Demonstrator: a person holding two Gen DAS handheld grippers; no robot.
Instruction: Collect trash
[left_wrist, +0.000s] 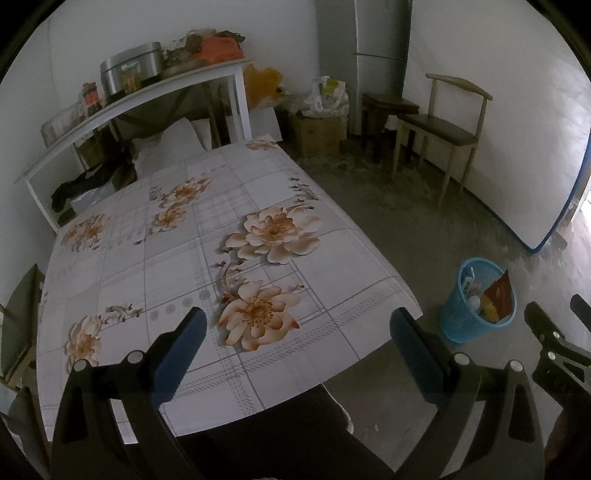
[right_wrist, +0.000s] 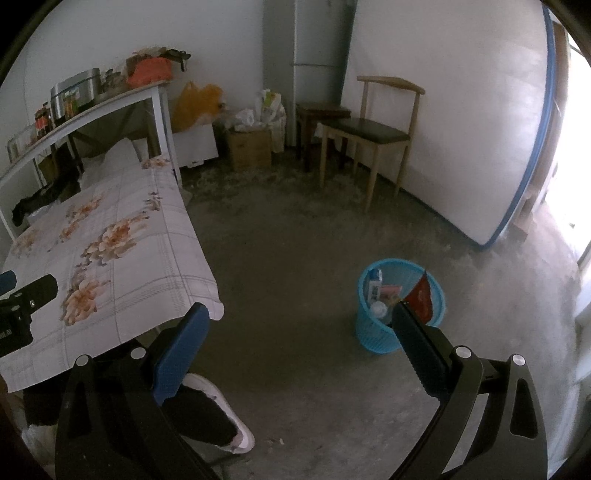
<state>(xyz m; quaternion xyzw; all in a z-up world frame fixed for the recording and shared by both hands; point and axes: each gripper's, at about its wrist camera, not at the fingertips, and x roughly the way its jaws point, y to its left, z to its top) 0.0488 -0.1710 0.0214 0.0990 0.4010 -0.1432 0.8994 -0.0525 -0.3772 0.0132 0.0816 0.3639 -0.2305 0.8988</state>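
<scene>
Both hand-held grippers hang empty over a bedroom, jaws spread wide. Nearest the lens, the left gripper (left_wrist: 297, 325) hovers above the foot of a table (left_wrist: 155, 258) dressed in a floral cloth, nothing between its blue pads. The right gripper (right_wrist: 299, 321) is held over bare concrete floor (right_wrist: 295, 240), its fingers parted just as wide and gripping nothing; the person's white shoe (right_wrist: 229, 410) shows below its left finger.

Just beyond the right gripper's right fingertip stands the blue mesh wastebasket (right_wrist: 373, 332), upright on the floor and already holding packaging: a red wrapper (right_wrist: 421, 295), a white bottle cap or cup, small cartons. From the left gripper it sits ahead and to the right, past the table's corner.

The floral cloth ahead of the left gripper appears bare of litter, so the collecting looks largely done, or between items.

Farther off, ahead of both grippers, a wooden chair (right_wrist: 373, 129) and dark stool stand against the wall, with a cardboard box (right_wrist: 249, 147) and plastic bags (right_wrist: 197, 99) heaped in the corner. The next move, by this view, calls for scanning for remaining scraps, then lowering parted jaws squarely over one before carrying it to the basket.
</scene>
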